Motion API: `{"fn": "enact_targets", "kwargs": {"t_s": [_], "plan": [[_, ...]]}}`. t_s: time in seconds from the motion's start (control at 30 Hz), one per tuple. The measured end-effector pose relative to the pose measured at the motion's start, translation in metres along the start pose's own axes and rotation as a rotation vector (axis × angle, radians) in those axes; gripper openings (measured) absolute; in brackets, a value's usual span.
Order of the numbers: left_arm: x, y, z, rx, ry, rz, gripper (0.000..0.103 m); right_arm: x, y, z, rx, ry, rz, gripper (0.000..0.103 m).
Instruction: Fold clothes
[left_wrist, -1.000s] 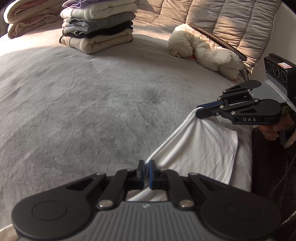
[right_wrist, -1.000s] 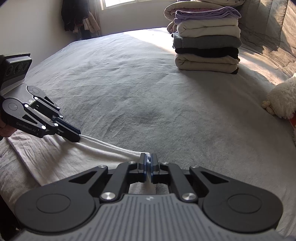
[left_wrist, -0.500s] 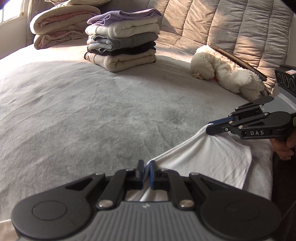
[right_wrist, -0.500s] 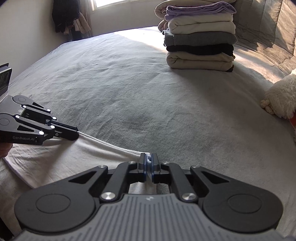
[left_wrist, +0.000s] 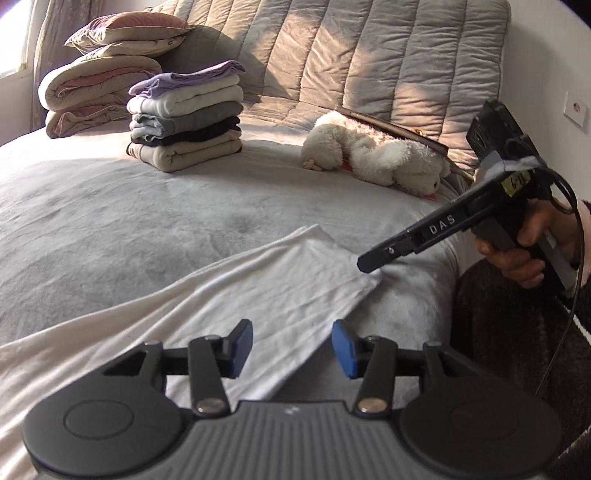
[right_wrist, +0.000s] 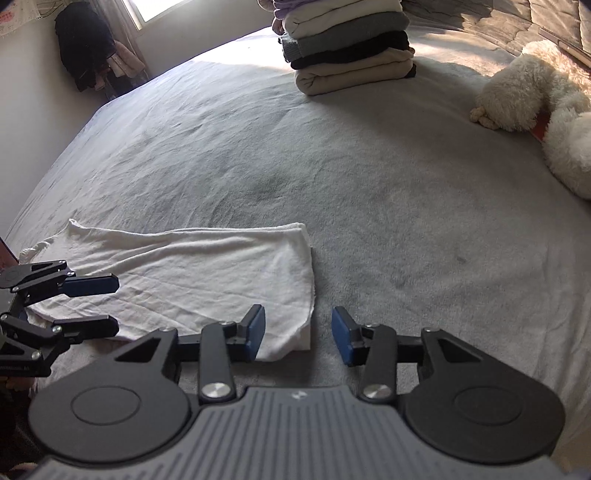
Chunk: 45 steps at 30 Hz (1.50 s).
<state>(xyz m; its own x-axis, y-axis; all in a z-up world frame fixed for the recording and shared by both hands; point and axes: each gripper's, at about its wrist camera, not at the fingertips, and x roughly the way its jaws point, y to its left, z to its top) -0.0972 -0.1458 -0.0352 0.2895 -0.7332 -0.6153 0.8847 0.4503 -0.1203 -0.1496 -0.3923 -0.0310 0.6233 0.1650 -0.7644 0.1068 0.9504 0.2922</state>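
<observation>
One white garment (right_wrist: 192, 273), folded flat on the bed (right_wrist: 369, 192), lower left of the right wrist frame; its near edge is hidden behind the claws. Left claw (left_wrist: 291, 349) and right claw (right_wrist: 298, 334): both just opened, spread, empty. One stack of folded clothes (left_wrist: 186, 118), top cropped in the right view. One plush toy (left_wrist: 373, 155), partly cut off.

"DAS" in white letters on right claw (left_wrist: 369, 263) arm. Handwritten yellow tag (left_wrist: 518, 182) above it, illegible.
</observation>
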Motion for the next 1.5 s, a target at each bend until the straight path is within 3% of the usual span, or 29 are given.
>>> {"fn": "enact_targets", "kwargs": {"t_s": [0.1, 0.13, 0.17, 0.2, 0.23, 0.27, 0.33, 0.43, 0.53, 0.63, 0.7, 0.73, 0.8, 0.87, 1.0, 1.23, 1.33, 1.5], "plan": [[0.018, -0.018, -0.012, 0.066, 0.017, 0.044, 0.049, 0.002, 0.002, -0.006, 0.019, -0.016, -0.004, 0.045], [0.021, -0.023, -0.015, 0.092, 0.005, 0.075, 0.048, 0.004, 0.003, -0.009, 0.018, -0.022, -0.004, 0.037], [0.024, -0.028, -0.016, 0.106, -0.005, 0.099, 0.046, 0.005, 0.006, -0.011, 0.004, -0.025, -0.011, 0.023], [0.026, -0.03, -0.016, 0.108, -0.011, 0.124, 0.041, 0.007, 0.01, -0.013, -0.019, -0.028, -0.024, 0.017], [0.028, -0.033, -0.016, 0.111, -0.017, 0.149, 0.025, 0.008, 0.013, -0.015, -0.039, -0.03, -0.031, 0.007], [0.029, -0.034, -0.014, 0.109, -0.014, 0.179, 0.005, 0.007, 0.015, -0.015, -0.05, -0.032, -0.031, 0.006], [0.028, -0.035, -0.006, 0.068, -0.018, 0.193, 0.003, 0.003, 0.015, -0.013, -0.057, -0.043, -0.033, 0.005], [0.018, -0.041, 0.001, 0.04, -0.046, 0.156, 0.003, -0.01, 0.01, -0.01, -0.044, -0.074, -0.044, 0.005], [0.027, -0.044, -0.003, 0.052, 0.003, 0.153, 0.003, -0.011, 0.005, -0.01, -0.031, -0.057, -0.052, 0.005], [0.03, -0.046, -0.011, 0.053, -0.003, 0.164, 0.008, 0.001, 0.009, -0.014, -0.055, -0.015, -0.076, 0.006], [0.021, -0.048, -0.01, 0.048, -0.015, 0.159, 0.029, 0.0, 0.017, -0.013, -0.09, -0.026, -0.098, 0.009], [0.014, -0.048, -0.01, 0.042, -0.029, 0.156, 0.045, -0.002, 0.02, -0.012, -0.102, -0.035, -0.109, 0.015], [-0.001, -0.043, -0.011, 0.024, -0.054, 0.16, 0.051, -0.006, 0.025, -0.01, -0.118, -0.061, -0.133, 0.019], [-0.014, -0.031, -0.013, -0.019, -0.058, 0.192, 0.057, -0.009, 0.033, -0.007, -0.135, -0.099, -0.148, 0.041], [-0.039, 0.001, -0.023, -0.123, -0.066, 0.296, 0.059, -0.007, 0.056, -0.005, -0.17, -0.149, -0.109, 0.043], [-0.11, 0.072, -0.055, -0.417, -0.073, 0.605, 0.061, 0.016, 0.118, -0.008, -0.251, -0.153, -0.014, 0.043], [-0.151, 0.108, -0.071, -0.582, -0.1, 0.688, 0.062, 0.03, 0.147, -0.01, -0.295, -0.14, 0.029, 0.043], [-0.21, 0.154, -0.099, -0.75, -0.139, 0.818, 0.063, 0.05, 0.196, -0.012, -0.38, -0.123, 0.094, 0.043]]}}
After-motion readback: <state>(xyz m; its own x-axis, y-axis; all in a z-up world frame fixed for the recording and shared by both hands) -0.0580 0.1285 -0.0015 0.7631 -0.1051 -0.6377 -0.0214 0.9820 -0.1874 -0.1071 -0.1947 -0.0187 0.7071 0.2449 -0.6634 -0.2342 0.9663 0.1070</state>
